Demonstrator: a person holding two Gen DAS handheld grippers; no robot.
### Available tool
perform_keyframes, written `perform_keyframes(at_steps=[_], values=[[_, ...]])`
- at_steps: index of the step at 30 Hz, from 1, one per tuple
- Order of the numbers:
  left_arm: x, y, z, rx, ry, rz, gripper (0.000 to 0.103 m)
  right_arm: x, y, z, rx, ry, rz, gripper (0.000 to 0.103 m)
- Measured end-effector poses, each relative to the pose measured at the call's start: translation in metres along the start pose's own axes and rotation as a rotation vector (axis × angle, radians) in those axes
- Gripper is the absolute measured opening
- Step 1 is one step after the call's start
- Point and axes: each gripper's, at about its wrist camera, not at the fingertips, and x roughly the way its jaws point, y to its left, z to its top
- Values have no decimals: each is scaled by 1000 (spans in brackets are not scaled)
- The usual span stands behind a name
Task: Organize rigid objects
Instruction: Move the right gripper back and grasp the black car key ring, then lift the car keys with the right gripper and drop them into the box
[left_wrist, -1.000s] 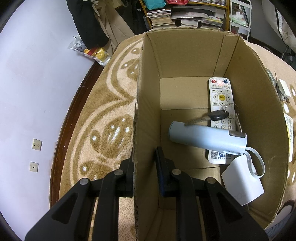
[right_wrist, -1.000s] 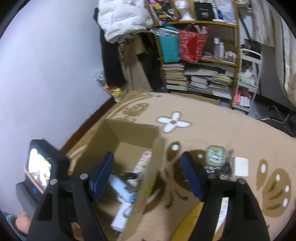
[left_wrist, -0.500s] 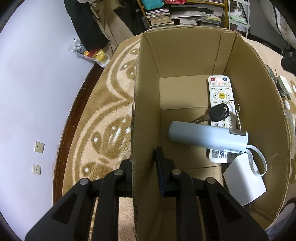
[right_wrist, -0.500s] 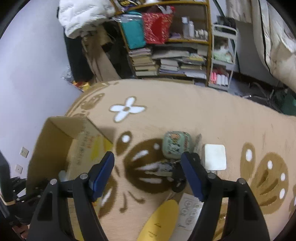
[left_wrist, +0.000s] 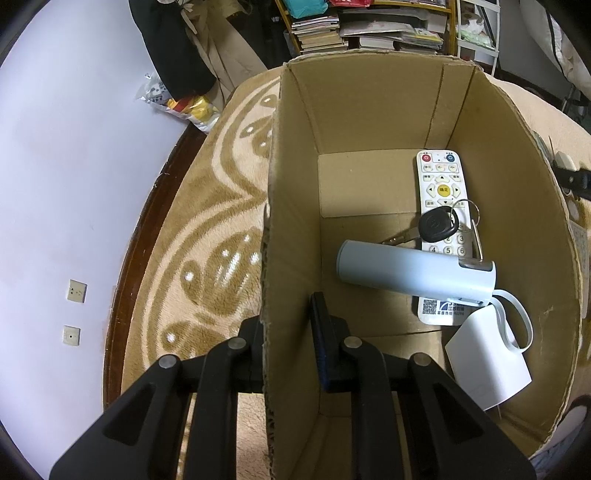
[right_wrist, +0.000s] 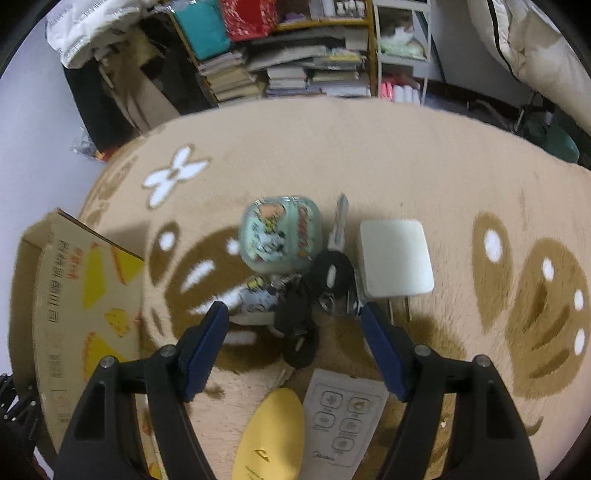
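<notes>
At the far left the left claw (left_wrist: 286, 328) is clenched on the left wall of the cardboard box (left_wrist: 295, 177), one finger outside and one inside, so it seems to hold the box steady on the rug (left_wrist: 207, 229). Inside the box, going to the right, there is a pale blue cylinder (left_wrist: 413, 271) lying on its side across a white remote (left_wrist: 443, 206). A black car key (left_wrist: 437, 226) with a ring rests on the remote, and a white adapter (left_wrist: 487, 365) with a strap sits in the near right corner.

In the right wrist view the box (right_wrist: 74, 306) stands at the left edge, and the things not yet sorted lie to the right of it on the rug. The right claw (right_wrist: 291, 332) is released, its jaws wide apart and holding nothing. Directly ahead of it, between the fingertips, lies a bunch of black keys (right_wrist: 317, 291), touching a small charm (right_wrist: 255, 299). The long axis of the bunch runs roughly along the claw's forward direction, so the jaws would close across it. Just beyond is a round printed tin (right_wrist: 280, 236), and to the right a white charger (right_wrist: 395, 258). Nearer the camera lie a yellow oval case (right_wrist: 269, 435) and a grey remote (right_wrist: 343, 424), side by side. The right claw is clearly the nearer one to these; I judge the keys are the next thing to pick.
</notes>
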Motion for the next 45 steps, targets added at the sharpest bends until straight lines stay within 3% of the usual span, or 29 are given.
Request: perform_keyframes(at_steps=[2, 4, 11, 16, 23, 26, 37, 45], values=[[0, 0, 0, 2, 0, 2, 18, 5, -3, -2, 11, 7, -10, 77], [0, 0, 0, 0, 6, 2, 18, 13, -8, -4, 47, 45, -2, 49], [0, 1, 1, -14, 13, -3, 17, 17, -14, -11, 89, 39, 29, 49], [0, 2, 0, -12, 13, -5, 17, 6, -9, -14, 68, -26, 52, 22], [-3, -2, -1, 6, 5, -1, 16, -12, -3, -12, 95, -48, 66, 20], [-3, -3, -2, 7, 3, -2, 16, -21, 1, -10, 67, -87, 71, 12], [-4, -4, -2, 8, 3, -4, 17, -66, 21, -2, 9, -198, 183, 12], [-4, -4, -2, 9, 3, -3, 17, -113, 30, 4, 6, -291, 327, 12]])
